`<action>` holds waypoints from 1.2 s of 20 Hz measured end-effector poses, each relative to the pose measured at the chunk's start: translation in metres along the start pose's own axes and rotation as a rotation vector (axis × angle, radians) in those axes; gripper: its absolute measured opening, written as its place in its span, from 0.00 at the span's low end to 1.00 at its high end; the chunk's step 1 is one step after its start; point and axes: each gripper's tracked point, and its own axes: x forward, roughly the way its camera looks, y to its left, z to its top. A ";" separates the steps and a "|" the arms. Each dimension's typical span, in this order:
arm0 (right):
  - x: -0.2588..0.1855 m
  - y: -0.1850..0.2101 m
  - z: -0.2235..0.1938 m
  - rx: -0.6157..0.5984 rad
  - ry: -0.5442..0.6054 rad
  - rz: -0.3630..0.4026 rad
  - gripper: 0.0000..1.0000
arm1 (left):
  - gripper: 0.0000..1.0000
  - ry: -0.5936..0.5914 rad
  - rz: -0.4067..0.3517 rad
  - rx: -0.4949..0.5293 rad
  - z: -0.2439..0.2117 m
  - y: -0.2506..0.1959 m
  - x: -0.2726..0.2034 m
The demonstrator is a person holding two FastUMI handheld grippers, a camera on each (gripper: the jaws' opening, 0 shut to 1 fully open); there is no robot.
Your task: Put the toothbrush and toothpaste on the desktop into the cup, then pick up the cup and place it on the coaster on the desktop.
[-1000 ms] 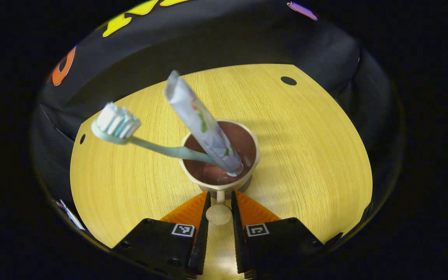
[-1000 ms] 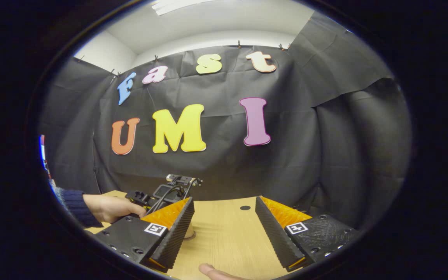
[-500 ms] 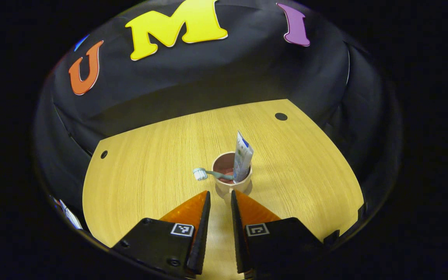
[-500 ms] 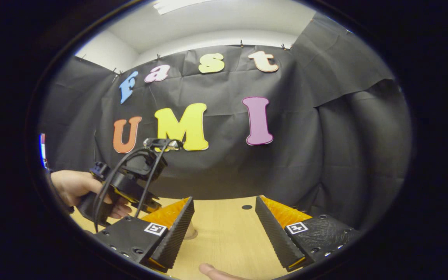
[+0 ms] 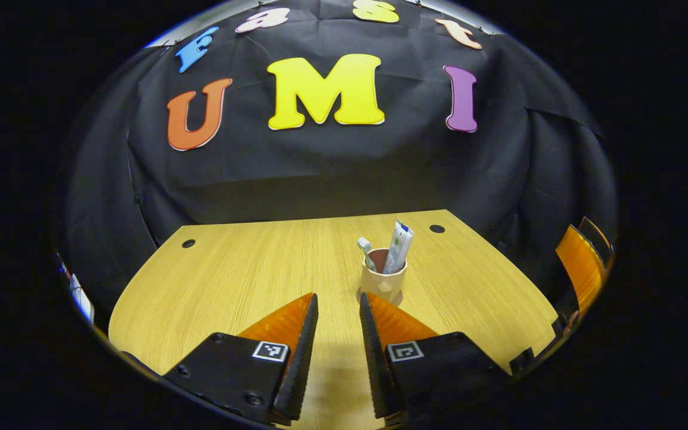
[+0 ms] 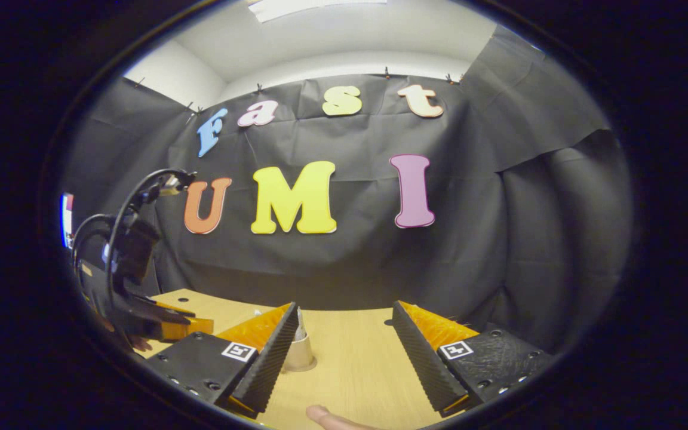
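Note:
A beige cup (image 5: 383, 283) stands upright on the wooden table (image 5: 230, 280), on a thin round coaster (image 5: 361, 294). A toothbrush (image 5: 366, 246) and a toothpaste tube (image 5: 399, 245) stick up out of it. My left gripper (image 5: 337, 298) hovers a short way in front of the cup, narrowly open with nothing between its fingers. In the right gripper view the cup (image 6: 300, 352) peeks out behind one finger of my wide-open right gripper (image 6: 344, 306). There the left gripper (image 6: 200, 321) shows at the far left, held by a hand.
Two small round holes (image 5: 188, 243) (image 5: 437, 229) sit near the table's back corners. Black cloth closes in the table at the back and sides. My right gripper (image 5: 584, 254) shows at the right edge. A fingertip (image 6: 326, 415) pokes in at the bottom.
My left gripper let go of the cup's handle, then backed away and levelled out, so the cup now looks small and farther off. My right gripper has barely moved.

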 end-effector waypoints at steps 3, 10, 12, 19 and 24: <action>-0.003 0.016 -0.014 -0.004 0.023 0.006 0.95 | 0.58 -0.123 0.065 -0.001 -0.002 0.030 -0.022; -0.013 0.057 -0.035 -0.050 0.072 0.025 0.95 | 0.92 -0.318 0.108 -0.020 0.000 0.062 -0.039; -0.018 0.064 -0.039 -0.076 0.070 0.019 0.95 | 0.95 -0.318 0.099 -0.023 -0.003 0.066 -0.039; -0.025 0.076 -0.043 -0.094 0.063 0.021 0.95 | 0.97 -0.385 0.125 0.004 0.009 0.070 -0.054; -0.022 0.068 -0.042 -0.057 0.065 0.009 0.95 | 0.97 -0.404 0.095 0.007 0.012 0.061 -0.057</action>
